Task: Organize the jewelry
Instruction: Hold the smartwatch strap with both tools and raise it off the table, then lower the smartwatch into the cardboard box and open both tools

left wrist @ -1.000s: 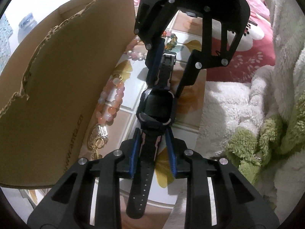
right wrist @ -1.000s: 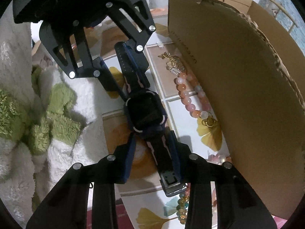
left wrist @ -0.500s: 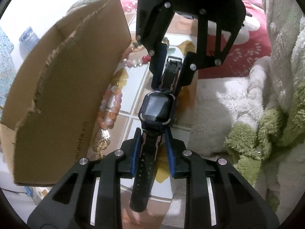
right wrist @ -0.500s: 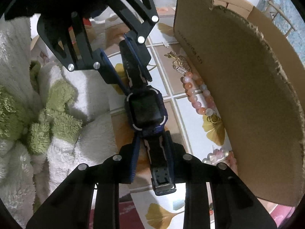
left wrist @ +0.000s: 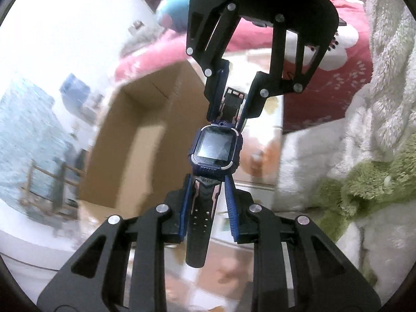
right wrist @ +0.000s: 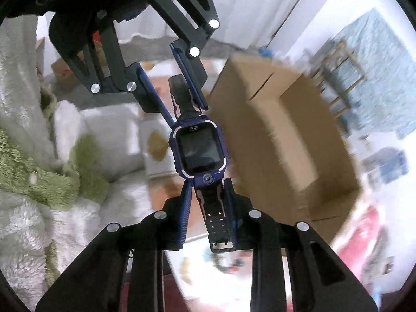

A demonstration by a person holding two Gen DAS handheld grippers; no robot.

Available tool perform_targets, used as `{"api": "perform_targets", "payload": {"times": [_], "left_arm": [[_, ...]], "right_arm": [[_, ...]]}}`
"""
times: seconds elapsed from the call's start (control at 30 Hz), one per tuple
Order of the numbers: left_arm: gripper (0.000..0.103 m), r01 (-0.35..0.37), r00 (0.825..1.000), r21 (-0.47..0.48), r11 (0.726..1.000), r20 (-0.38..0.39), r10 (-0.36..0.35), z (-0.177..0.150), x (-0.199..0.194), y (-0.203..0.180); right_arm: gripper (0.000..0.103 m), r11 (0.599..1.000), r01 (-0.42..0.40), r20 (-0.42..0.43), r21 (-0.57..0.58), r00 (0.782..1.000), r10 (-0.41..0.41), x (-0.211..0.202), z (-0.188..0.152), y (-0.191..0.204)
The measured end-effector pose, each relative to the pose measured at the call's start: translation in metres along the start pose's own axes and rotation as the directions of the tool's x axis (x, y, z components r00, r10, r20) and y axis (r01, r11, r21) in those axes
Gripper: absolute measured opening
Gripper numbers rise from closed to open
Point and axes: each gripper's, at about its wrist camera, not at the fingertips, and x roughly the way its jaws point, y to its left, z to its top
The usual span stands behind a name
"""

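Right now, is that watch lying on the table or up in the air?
In the air. The watch hangs stretched between the left gripper and right gripper, each pinching one strap, with the box below.

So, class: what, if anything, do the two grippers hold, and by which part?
Both hold the smartwatch: left gripper on one strap, right gripper on the buckle strap.

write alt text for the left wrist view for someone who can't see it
A dark blue smartwatch hangs in the air, stretched between two grippers: the left gripper clamps the near strap and the right gripper clamps the buckle end. Behind it are a blurred open cardboard box and white and green fluffy fabric.
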Motion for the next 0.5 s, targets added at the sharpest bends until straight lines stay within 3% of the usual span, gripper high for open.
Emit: {"api": "perform_targets", "payload": {"times": [0.23, 0.33, 0.5], "left_arm": [[0.024, -0.171, 0.984, 0.060, 0.983, 0.055, 0.168, 0.020, -0.032, 0.038], [0.024, -0.210, 0.977, 0.071, 0.975, 0.056, 0.206, 0.025, -0.027, 0.057], [0.024, -0.220, 0.975, 0.076, 0.973, 0.024, 0.219, 0.020, 0.017, 0.102]], "right_arm": [[0.025, 0.983, 0.173, 0.034, -0.068, 0.985, -0.171, -0.034, 0.025, -0.034], [0.025, 0.976, 0.200, 0.037, -0.087, 0.980, -0.197, -0.026, 0.032, -0.060], [0.025, 0.980, 0.169, 0.004, -0.108, 0.986, -0.170, 0.020, 0.040, -0.111]]}}
